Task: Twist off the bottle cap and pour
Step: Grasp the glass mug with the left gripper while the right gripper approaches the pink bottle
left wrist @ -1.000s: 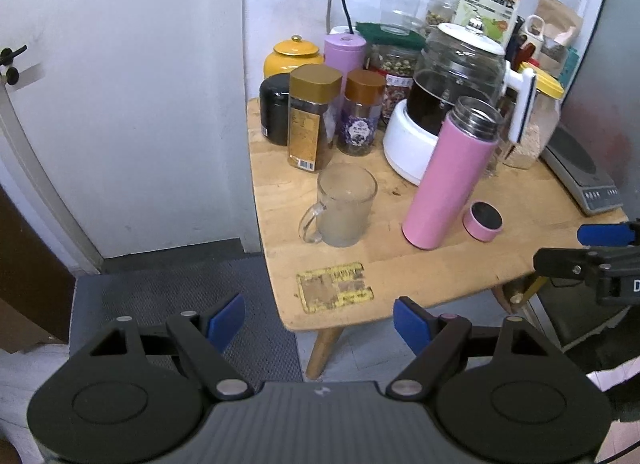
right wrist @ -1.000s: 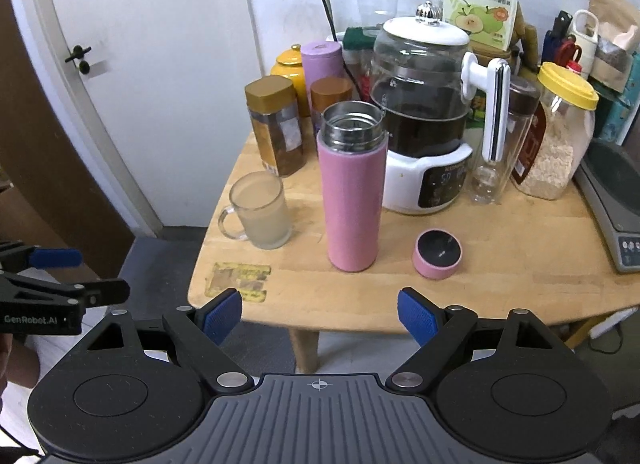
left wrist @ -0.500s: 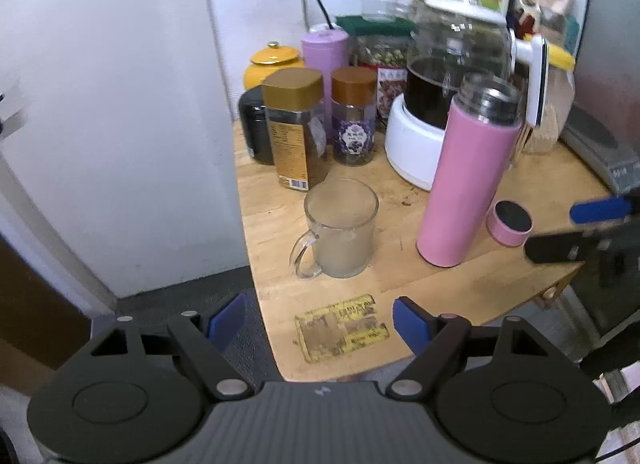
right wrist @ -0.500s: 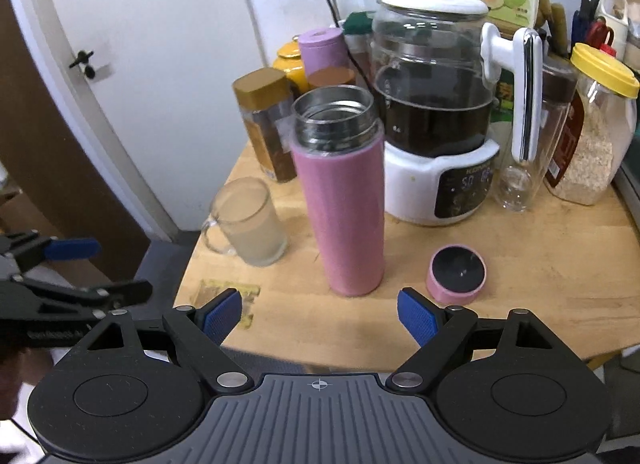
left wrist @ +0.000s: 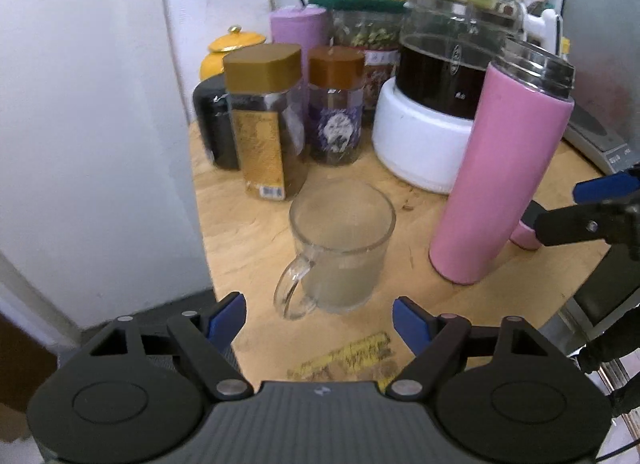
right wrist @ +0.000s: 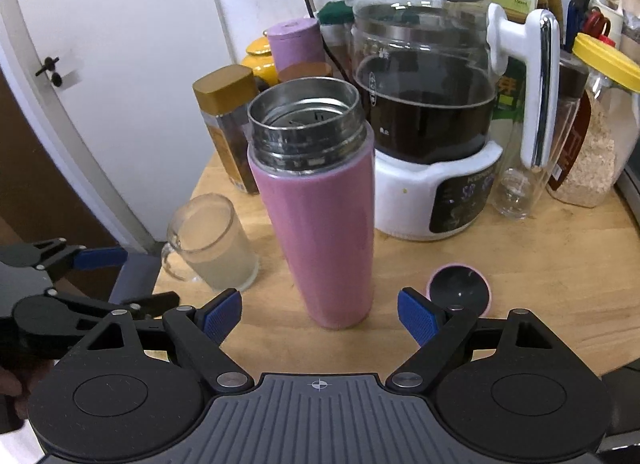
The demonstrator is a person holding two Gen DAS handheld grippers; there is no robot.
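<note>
Pink bottle (right wrist: pixel 320 224): stands upright on the wooden table (right wrist: pixel 560 284), its steel mouth uncovered, straight ahead of my right tongs and between their tips in that view.
Cap (right wrist: pixel 459 290): lies on the table just to the right of the bottle's foot, dark hollow facing up, close to my right tongs' right tip.
Glass mug (left wrist: pixel 340 244): on the table left of the bottle, cloudy pale liquid inside, handle turned toward my left tongs.
My right tongs (right wrist: pixel 320 318): spread wide, nothing between the blue pads, level with the bottle's lower body but not touching it.
My left tongs (left wrist: pixel 320 316): also spread wide and holding nothing, the mug framed between their tips, apart from them.
Glass kettle (right wrist: pixel 424 104): behind the bottle on a white base, dark liquid inside, white lid on.
Gold-lidded jar (left wrist: pixel 266 124): behind the mug, among other jars at the table's back.
</note>
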